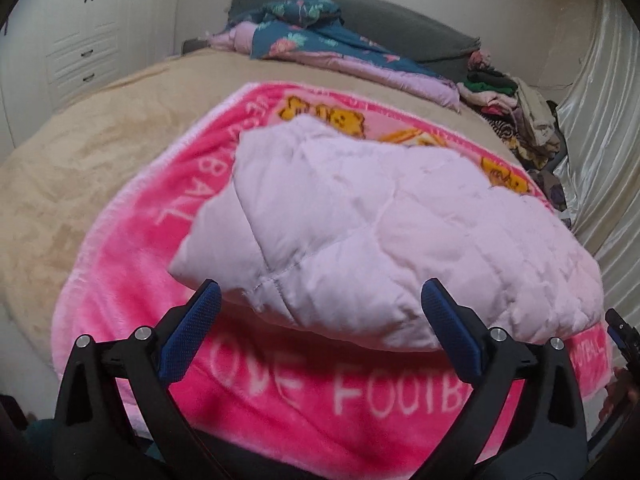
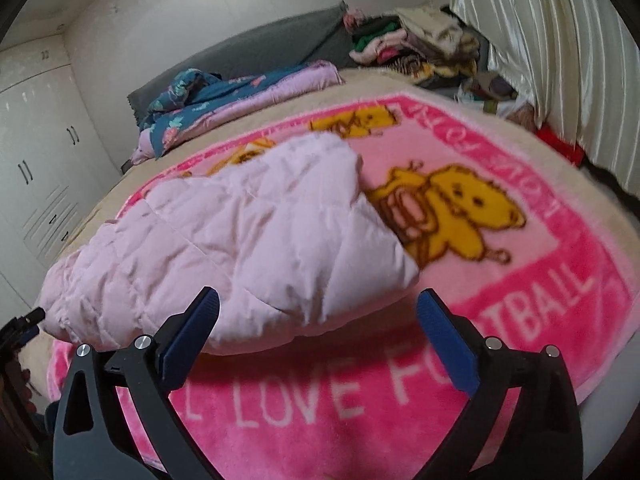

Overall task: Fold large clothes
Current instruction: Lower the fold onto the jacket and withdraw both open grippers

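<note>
Pale pink quilted fabric fills the middle of the left wrist view: a puffy padded garment (image 1: 372, 232), already doubled into a thick bundle, lies on a bright pink plush blanket (image 1: 280, 412) spread over a beige bed cover (image 1: 92, 152). The left gripper (image 1: 320, 322) stands with its blue pads spread wide just short of the bundle's near edge, and nothing is between them; the cloth lies free. From its loft and soft creases I judge the garment light and springy, likely to puff back open once let go, and its smooth shell may slide on the plush pile. A stitched seam crosses near the front corner, and that firmer line looks the best place to pinch, taking all layers at once. At the bed's far end lie a teal flowered quilt (image 1: 304, 36) and a heap of clothes (image 1: 516, 108). In the right wrist view the same garment (image 2: 224, 240) lies left of centre, its right corner (image 2: 400, 268) tapering over a yellow bear printed on the blanket (image 2: 540, 300). The right gripper (image 2: 318, 320) is likewise wide apart and empty, just before the near edge. That rolled near edge is thick, so a deep bite would serve better than a fingertip nip.
</note>
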`<state>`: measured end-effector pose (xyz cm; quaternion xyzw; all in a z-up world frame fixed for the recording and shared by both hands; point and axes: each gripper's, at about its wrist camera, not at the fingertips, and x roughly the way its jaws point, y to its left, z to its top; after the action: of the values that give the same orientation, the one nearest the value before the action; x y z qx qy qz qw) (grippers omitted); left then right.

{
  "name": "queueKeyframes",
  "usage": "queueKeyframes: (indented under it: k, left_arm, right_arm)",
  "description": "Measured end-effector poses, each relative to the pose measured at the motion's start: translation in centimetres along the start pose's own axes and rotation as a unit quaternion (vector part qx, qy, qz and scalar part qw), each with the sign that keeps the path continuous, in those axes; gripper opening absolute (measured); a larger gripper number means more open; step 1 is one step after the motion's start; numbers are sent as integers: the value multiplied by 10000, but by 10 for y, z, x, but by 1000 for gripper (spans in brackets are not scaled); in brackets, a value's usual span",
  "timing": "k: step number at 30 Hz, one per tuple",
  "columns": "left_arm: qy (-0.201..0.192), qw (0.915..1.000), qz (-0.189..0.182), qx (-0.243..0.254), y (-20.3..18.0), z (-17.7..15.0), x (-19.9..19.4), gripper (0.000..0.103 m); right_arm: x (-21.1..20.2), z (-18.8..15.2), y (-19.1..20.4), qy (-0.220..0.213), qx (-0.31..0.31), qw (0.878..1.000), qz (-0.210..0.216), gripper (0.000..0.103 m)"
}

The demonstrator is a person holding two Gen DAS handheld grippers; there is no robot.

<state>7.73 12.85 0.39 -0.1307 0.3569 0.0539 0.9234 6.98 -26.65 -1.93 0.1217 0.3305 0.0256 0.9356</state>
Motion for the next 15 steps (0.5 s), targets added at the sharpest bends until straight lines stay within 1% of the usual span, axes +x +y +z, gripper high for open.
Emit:
queueKeyframes:
  k: [4, 8, 15]
  left_arm:
    - [-225, 9996, 70, 129, -6, 0, -21, 94]
    - [-377, 9990, 44, 239, -13, -3, -37, 94]
    - [-533, 9978, -36, 394, -24, -10, -52, 94]
  right_arm:
    - [-23, 4, 11, -241, -244, 9994, 58, 99]
    - [-41, 8, 23, -433, -469, 9979, 146, 99]
    - [-62, 7, 55, -657, -838, 9937, 361, 99]
